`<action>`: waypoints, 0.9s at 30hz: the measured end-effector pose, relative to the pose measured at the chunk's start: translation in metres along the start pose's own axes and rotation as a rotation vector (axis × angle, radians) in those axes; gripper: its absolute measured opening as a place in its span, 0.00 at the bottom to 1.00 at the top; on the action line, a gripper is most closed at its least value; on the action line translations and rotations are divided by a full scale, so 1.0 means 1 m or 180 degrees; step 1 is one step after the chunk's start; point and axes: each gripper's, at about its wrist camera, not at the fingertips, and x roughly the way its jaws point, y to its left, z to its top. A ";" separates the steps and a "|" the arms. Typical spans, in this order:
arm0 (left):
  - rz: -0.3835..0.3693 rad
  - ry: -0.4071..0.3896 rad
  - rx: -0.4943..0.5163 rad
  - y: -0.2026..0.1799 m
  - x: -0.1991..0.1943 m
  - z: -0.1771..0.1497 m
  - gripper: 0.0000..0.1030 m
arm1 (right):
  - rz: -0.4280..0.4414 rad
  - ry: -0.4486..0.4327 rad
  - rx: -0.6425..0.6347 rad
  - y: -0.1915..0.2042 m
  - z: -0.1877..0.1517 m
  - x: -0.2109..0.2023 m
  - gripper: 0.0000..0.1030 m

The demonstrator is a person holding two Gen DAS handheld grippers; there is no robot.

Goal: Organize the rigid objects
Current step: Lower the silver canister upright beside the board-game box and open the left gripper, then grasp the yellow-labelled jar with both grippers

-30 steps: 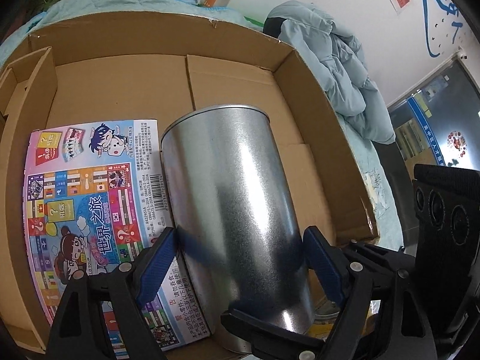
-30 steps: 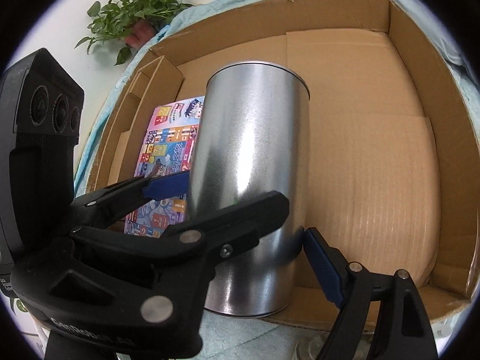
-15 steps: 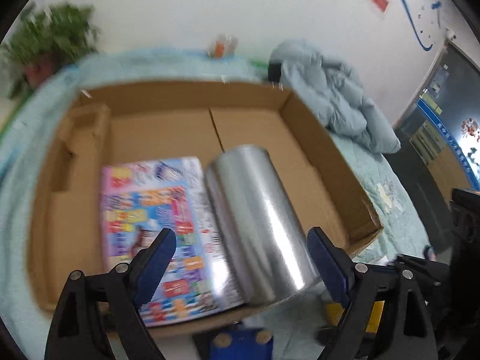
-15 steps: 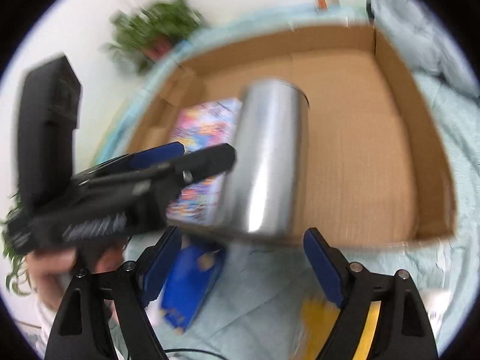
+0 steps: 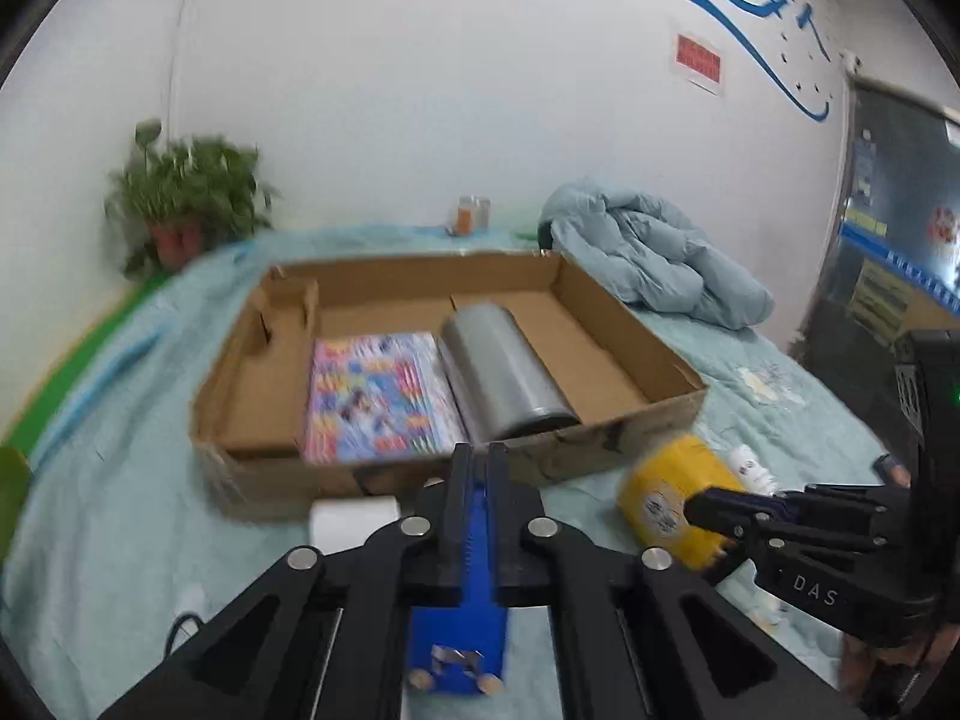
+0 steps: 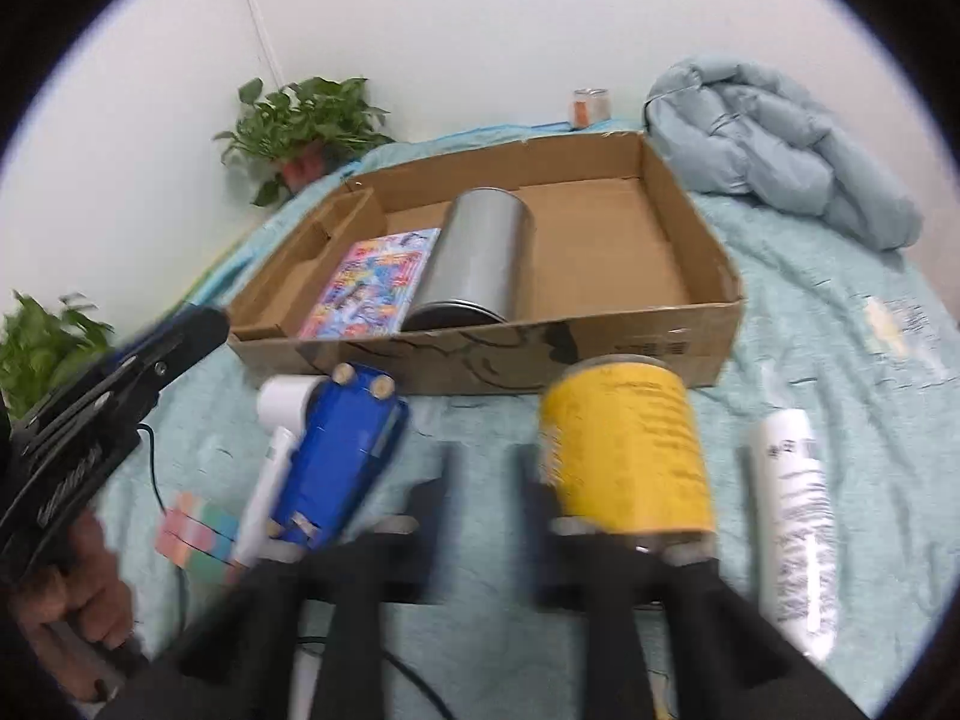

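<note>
Pale teal bedding fills our view. Our left gripper (image 5: 480, 468) is pressed closed, empty, above a blue toy car (image 6: 342, 456). Our right gripper (image 6: 483, 480), blurred, looks closed too. At twelve o'clock, a cardboard box (image 5: 624, 330) holds a metal tin (image 5: 501, 375) lying beside a colourful game box (image 5: 375, 396). A yellow can (image 6: 624, 450) lies at two o'clock.

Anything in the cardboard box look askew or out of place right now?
The silver tin lies on its side in the cardboard box, tight against the colourful game box, so it could roll. Nothing looks spilled or damaged.

Office-like room: wall slogan (image 5: 762, 0), notice board (image 5: 894, 240).
</note>
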 end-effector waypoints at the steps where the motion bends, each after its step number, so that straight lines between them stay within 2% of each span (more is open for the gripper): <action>1: -0.0011 -0.0052 -0.0022 -0.001 -0.005 -0.003 0.03 | -0.0020 -0.0081 -0.0010 0.000 -0.002 -0.005 0.09; 2: 0.0007 -0.0120 -0.0028 -0.003 -0.008 -0.004 0.07 | -0.0042 -0.0168 -0.0019 0.000 -0.003 -0.011 0.09; 3: 0.0082 -0.0195 -0.0029 -0.007 -0.017 -0.006 0.36 | -0.0072 -0.0223 -0.0029 0.001 -0.004 -0.016 0.22; 4: 0.0130 -0.0234 -0.0055 -0.008 -0.022 -0.007 0.97 | -0.0142 -0.0268 -0.0038 0.001 -0.005 -0.020 0.35; 5: 0.0147 -0.0328 -0.0118 -0.008 -0.026 -0.007 0.95 | -0.0192 -0.0304 -0.0024 0.001 -0.006 -0.023 0.75; 6: 0.0133 -0.0384 -0.0173 -0.007 -0.030 -0.009 1.00 | -0.0199 -0.0370 0.0018 -0.001 -0.008 -0.028 0.90; 8: 0.0076 -0.0292 -0.0144 -0.007 -0.029 -0.006 0.99 | -0.0190 -0.0556 0.0091 -0.004 -0.012 -0.039 0.90; 11: 0.0129 -0.0186 -0.0076 -0.013 -0.025 -0.012 0.99 | -0.0260 -0.0612 0.0036 -0.004 -0.015 -0.044 0.90; 18: -0.0113 0.0124 -0.0104 -0.013 -0.003 -0.009 1.00 | -0.0210 -0.0501 0.0117 -0.012 -0.022 -0.031 0.90; 21: -0.0222 0.0271 -0.0146 -0.012 0.005 -0.014 0.99 | -0.0050 -0.0590 0.0103 -0.016 -0.028 -0.029 0.90; 24: -0.0253 0.0333 -0.0142 -0.012 0.009 -0.019 0.99 | -0.0062 -0.0644 0.0065 -0.020 -0.032 -0.026 0.90; 27: -0.0318 0.0380 -0.0173 -0.013 0.012 -0.023 0.99 | -0.0142 -0.0549 0.0135 -0.029 -0.033 -0.019 0.90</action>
